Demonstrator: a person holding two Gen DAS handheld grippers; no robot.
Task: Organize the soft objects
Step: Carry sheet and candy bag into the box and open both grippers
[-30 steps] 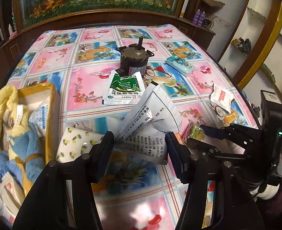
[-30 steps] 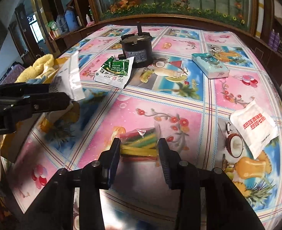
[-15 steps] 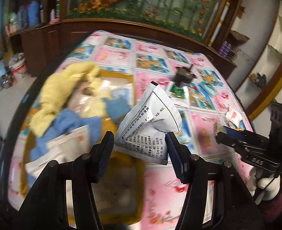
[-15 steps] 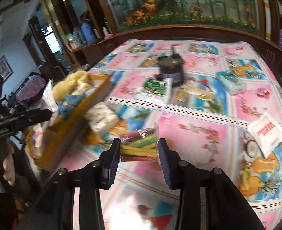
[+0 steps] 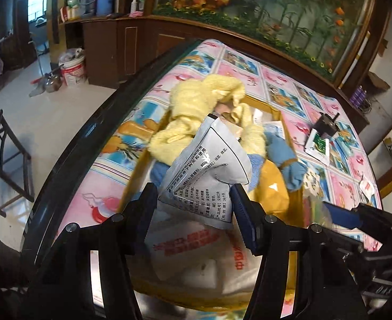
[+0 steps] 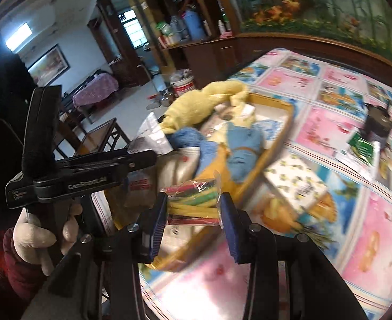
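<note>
We see the desk [image 5: 169, 85] with its pink-and-blue fruit-print oilcloth running from lower left to upper right of the left wrist view. Centre frame sits the open yellow cardboard box [image 5: 274, 112], stuffed with a fluffy pale-yellow towel [image 5: 196, 106], blue knitted cloth [image 5: 281, 152] and a white plastic bag with red print [image 5: 193, 242] at the bottom. Just right of the box, a white packet with small yellow print [image 6: 297, 184] lies on the desk. Far upper right: a black cylindrical motor [image 5: 326, 126] touching a green-and-white sachet [image 5: 318, 146].

Left claw [image 5: 194, 213] is clamped on a crinkled silver-white foil pouch with black text [image 5: 206, 170], held over the box's near half. Right claw [image 6: 193, 213] is clamped on a clear packet of red, green and yellow strips [image 6: 196, 200], held above the box's near edge in the right wrist view. A white-gloved hand [image 6: 40, 236] grips the left tool at lower left of that view.
</note>
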